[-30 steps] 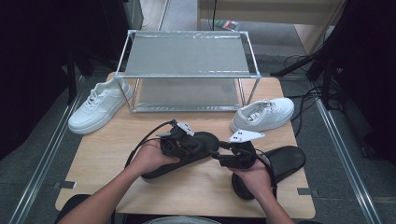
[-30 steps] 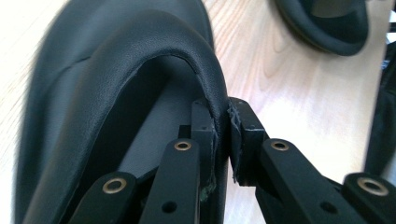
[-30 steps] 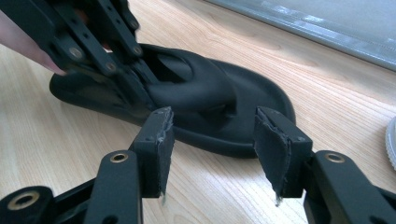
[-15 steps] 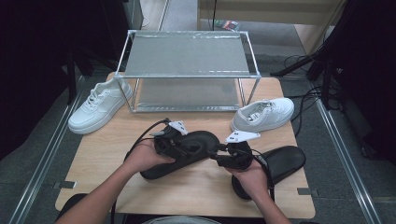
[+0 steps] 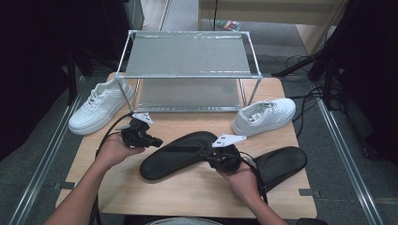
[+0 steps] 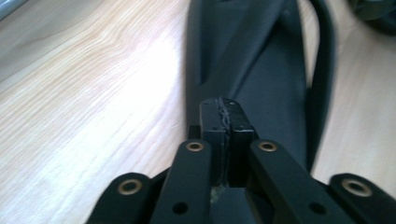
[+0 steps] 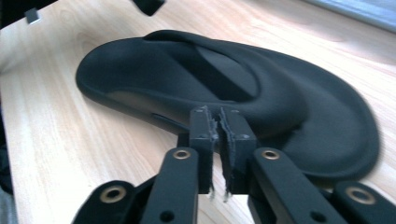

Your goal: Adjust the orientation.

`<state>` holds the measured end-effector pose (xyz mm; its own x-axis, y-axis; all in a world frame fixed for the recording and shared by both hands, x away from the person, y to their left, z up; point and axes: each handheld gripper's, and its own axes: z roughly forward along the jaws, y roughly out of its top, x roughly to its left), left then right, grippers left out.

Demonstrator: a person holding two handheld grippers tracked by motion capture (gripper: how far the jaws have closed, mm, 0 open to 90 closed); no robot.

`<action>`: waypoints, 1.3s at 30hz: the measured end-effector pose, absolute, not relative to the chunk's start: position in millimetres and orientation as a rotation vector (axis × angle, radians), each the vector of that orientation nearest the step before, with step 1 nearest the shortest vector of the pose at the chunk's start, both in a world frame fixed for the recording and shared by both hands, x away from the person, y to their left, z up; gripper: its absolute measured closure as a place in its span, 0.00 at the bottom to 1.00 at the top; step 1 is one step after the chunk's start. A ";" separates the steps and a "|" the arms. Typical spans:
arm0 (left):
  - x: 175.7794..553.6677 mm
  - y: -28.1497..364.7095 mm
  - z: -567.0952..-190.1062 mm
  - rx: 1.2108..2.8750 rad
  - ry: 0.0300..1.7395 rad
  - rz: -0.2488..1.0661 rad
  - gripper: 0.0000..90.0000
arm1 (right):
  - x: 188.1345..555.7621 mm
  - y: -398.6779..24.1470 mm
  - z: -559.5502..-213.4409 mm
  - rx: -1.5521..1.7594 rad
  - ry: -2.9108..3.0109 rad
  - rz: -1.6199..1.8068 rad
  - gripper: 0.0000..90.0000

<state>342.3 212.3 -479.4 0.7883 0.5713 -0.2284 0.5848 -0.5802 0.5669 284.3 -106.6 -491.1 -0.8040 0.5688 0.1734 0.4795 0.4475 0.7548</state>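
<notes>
Two black insoles lie in front of the shoe rack (image 5: 187, 70); you have let go of the nearer insole (image 5: 180, 153). Left gripper (image 5: 155, 139) and right gripper (image 5: 210, 154) have just clenched empty. Next, regrip it.

Looked like a lab or test room, small wooden table (image 5: 187, 197) mid-frame on grey carpet, bare metal two-tier rack (image 5: 187, 70) at its far edge, loose black cables (image 5: 305, 101) on floor at right, dark equipment stands in both upper corners
</notes>
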 end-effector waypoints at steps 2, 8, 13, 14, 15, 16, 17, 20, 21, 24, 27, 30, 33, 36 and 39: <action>345.2 216.9 -484.0 2.331 0.879 -0.035 1.00 | 284.4 -101.2 -492.3 0.932 2.599 1.296 0.98; 347.9 224.9 -497.7 2.320 0.910 -0.038 1.00 | 286.0 -88.8 -497.9 0.903 2.633 1.246 0.98; 348.0 223.3 -504.9 2.363 0.886 -0.029 1.00 | 289.7 -86.7 -499.6 0.901 2.644 1.223 1.00; 348.0 223.3 -504.9 2.363 0.886 -0.029 1.00 | 290.2 -86.2 -500.0 0.899 2.641 1.221 1.00; 347.9 221.8 -506.5 2.372 0.879 -0.032 1.00 | 290.5 -85.9 -499.9 0.902 2.643 1.217 1.00; 346.9 220.2 -507.8 2.378 0.877 -0.037 1.00 | 290.9 -85.7 -500.0 0.900 2.643 1.218 1.00; 345.9 219.4 -508.2 2.377 0.880 -0.023 1.00 | 291.4 -85.5 -500.1 0.896 2.639 1.215 1.00; 344.8 220.3 -507.8 2.366 0.894 -0.031 1.00 | 292.2 -85.3 -500.6 0.888 2.637 1.216 1.00; 344.5 220.7 -508.2 2.362 0.897 -0.032 1.00 | 292.2 -85.2 -500.7 0.888 2.636 1.215 1.00; 343.7 220.9 -508.7 2.360 0.900 -0.027 1.00 | 292.4 -84.8 -500.9 0.891 2.634 1.217 1.00; 342.2 221.3 -508.4 2.360 0.904 -0.016 1.00 | 294.9 -84.2 -500.8 0.885 2.638 1.219 1.00; 340.6 221.8 -508.4 2.362 0.903 -0.023 1.00 | 297.2 -84.0 -500.6 0.889 2.643 1.218 1.00; 335.2 221.9 -508.1 2.367 0.905 -0.016 1.00 | 300.0 -82.9 -499.9 0.891 2.644 1.207 1.00; 332.1 222.9 -508.4 2.361 0.914 -0.027 1.00 | 303.4 -82.7 -500.4 0.894 2.645 1.214 1.00; 327.8 222.4 -508.1 2.363 0.917 -0.041 1.00 | 306.6 -81.5 -500.2 0.897 2.639 1.208 1.00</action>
<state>327.8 222.4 -508.1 0.7611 0.6052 -0.2334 0.6235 -0.5832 0.5207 306.6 -81.5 -500.2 -0.8207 0.5529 0.1438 0.4702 0.5107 0.7198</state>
